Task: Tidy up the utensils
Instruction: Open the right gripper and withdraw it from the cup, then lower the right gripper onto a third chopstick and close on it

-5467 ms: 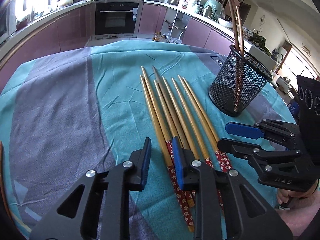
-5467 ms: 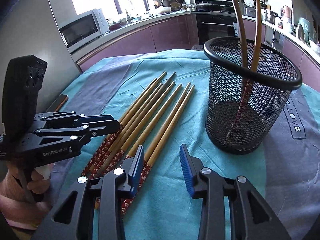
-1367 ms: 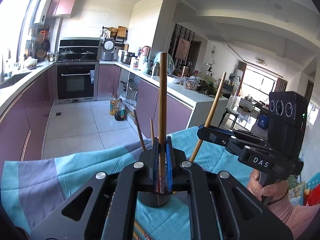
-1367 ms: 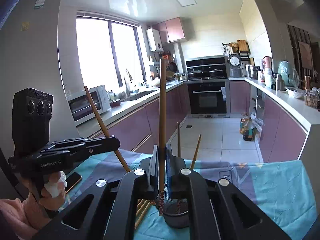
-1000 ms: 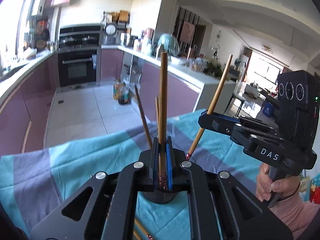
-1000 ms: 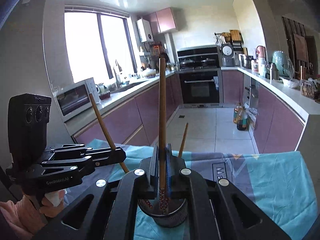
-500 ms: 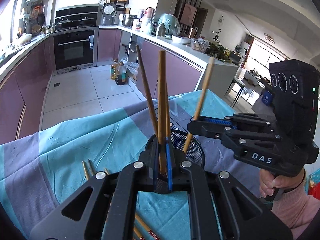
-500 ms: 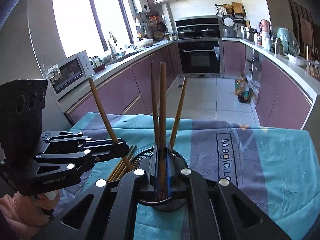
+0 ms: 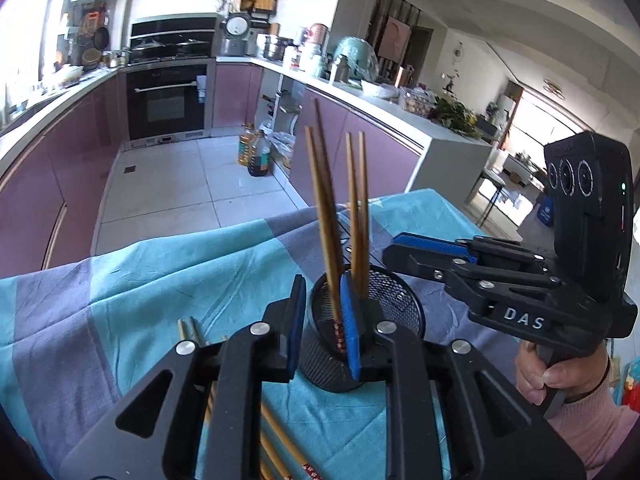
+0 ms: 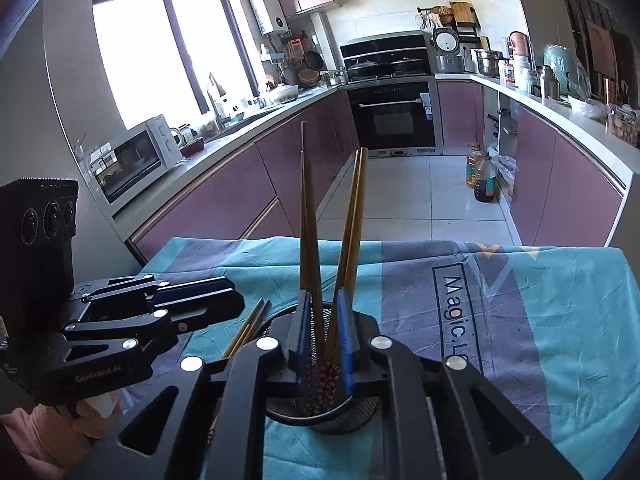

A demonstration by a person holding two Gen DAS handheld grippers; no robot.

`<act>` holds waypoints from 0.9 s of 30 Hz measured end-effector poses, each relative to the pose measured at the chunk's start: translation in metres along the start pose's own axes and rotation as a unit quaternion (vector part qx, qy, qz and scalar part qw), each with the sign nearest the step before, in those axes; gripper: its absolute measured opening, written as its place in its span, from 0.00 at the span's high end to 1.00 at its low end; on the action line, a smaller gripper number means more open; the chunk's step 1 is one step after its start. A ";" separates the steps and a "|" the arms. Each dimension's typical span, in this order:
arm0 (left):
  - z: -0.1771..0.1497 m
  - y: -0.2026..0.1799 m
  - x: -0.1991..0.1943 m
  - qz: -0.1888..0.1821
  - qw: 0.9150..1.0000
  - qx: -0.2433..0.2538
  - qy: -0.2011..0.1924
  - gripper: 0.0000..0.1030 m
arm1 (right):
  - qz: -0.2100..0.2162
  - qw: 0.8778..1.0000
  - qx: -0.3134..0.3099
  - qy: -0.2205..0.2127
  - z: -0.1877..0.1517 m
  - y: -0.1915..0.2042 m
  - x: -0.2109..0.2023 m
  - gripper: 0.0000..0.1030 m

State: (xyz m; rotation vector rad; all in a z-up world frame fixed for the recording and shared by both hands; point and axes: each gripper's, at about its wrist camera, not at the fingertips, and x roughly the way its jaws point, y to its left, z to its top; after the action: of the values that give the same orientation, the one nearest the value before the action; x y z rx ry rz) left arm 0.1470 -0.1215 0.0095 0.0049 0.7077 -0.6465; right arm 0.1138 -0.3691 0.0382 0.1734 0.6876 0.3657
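A black mesh cup (image 9: pixel 394 308) stands on the tablecloth and holds several wooden chopsticks (image 9: pixel 325 216) upright. It also shows in the right wrist view (image 10: pixel 324 420), with the chopsticks (image 10: pixel 352 216) leaning apart. My left gripper (image 9: pixel 322 320) is open just above the cup's near rim, with one chopstick standing free between its pads. My right gripper (image 10: pixel 323 336) is open over the cup, with chopsticks standing loose between its pads. Several chopsticks (image 9: pixel 276 448) still lie on the cloth below my left gripper.
The teal and grey tablecloth (image 9: pixel 140 280) covers the table; its far edge drops to the kitchen floor. Loose chopsticks (image 10: pixel 246 328) lie left of the cup in the right wrist view. Purple cabinets and an oven stand behind.
Both grippers were shut on a chopstick each over the cup. Both have opened and the two chopsticks now stand in the cup with the others.
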 end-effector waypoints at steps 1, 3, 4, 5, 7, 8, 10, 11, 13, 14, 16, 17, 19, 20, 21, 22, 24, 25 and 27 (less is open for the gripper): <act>-0.002 0.002 -0.004 0.003 1.000 -0.001 -0.005 0.80 | 0.000 1.000 -0.003 -0.005 -0.001 0.003 -0.003 0.76; -0.006 0.007 -0.017 0.014 1.000 -0.002 -0.021 0.77 | 0.005 1.000 -0.010 -0.012 -0.004 0.008 -0.009 0.74; -0.009 0.009 -0.023 0.019 0.999 -0.002 -0.027 0.75 | 0.010 1.000 -0.014 -0.016 -0.005 0.011 -0.013 0.74; -0.013 0.009 -0.032 0.023 0.999 -0.002 -0.033 0.75 | 0.014 1.000 -0.016 -0.019 -0.007 0.013 -0.015 0.73; -0.017 0.014 -0.048 0.032 0.998 0.000 -0.049 0.71 | 0.026 0.999 -0.026 -0.026 -0.012 0.021 -0.024 0.72; -0.021 0.016 -0.055 0.038 0.998 0.001 -0.055 0.69 | 0.031 0.999 -0.030 -0.028 -0.014 0.024 -0.027 0.70; -0.029 0.020 -0.064 0.052 0.997 0.004 -0.063 0.66 | 0.043 0.998 -0.039 -0.031 -0.021 0.031 -0.032 0.66; -0.033 0.022 -0.068 0.055 0.997 0.004 -0.063 0.65 | 0.055 0.997 -0.045 -0.031 -0.027 0.037 -0.034 0.64; -0.046 0.029 -0.071 0.067 0.996 0.005 -0.054 0.65 | 0.067 0.996 -0.057 -0.024 -0.037 0.046 -0.034 0.63; -0.054 0.034 -0.071 0.074 0.996 0.005 -0.046 0.65 | 0.070 0.995 -0.062 -0.019 -0.043 0.050 -0.033 0.63; -0.066 0.042 -0.067 0.078 0.997 -0.005 -0.027 0.65 | 0.074 0.995 -0.069 0.001 -0.054 0.057 -0.024 0.63; -0.071 0.046 -0.065 0.078 0.997 -0.010 -0.019 0.65 | 0.075 0.995 -0.070 0.011 -0.059 0.060 -0.019 0.63; -0.087 0.056 -0.056 0.084 0.996 -0.019 0.006 0.66 | 0.082 0.994 -0.061 0.036 -0.070 0.062 -0.005 0.63; -0.092 0.059 -0.052 0.086 0.996 -0.023 0.014 0.66 | 0.083 0.994 -0.058 0.045 -0.073 0.063 0.000 0.63; -0.100 0.065 -0.047 0.086 0.995 -0.030 0.029 0.66 | 0.083 0.993 -0.056 0.056 -0.078 0.064 0.006 0.63; -0.107 0.067 -0.043 0.084 0.995 -0.034 0.037 0.66 | 0.084 0.993 -0.052 0.067 -0.083 0.064 0.012 0.63; -0.117 0.074 -0.037 0.080 0.994 -0.045 0.052 0.66 | 0.085 0.992 -0.045 0.081 -0.090 0.064 0.021 0.63; -0.123 0.076 -0.034 0.079 0.994 -0.048 0.057 0.66 | 0.083 0.992 -0.042 0.090 -0.093 0.065 0.026 0.63; -0.129 0.077 -0.027 0.079 0.993 -0.053 0.065 0.66 | 0.085 0.991 -0.035 0.099 -0.097 0.064 0.032 0.63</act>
State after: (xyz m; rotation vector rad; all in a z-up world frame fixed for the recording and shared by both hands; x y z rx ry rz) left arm 0.0958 -0.0170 -0.0896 0.0050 0.8574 -0.4582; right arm 0.0566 -0.2947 -0.0370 0.1302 0.8564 0.5742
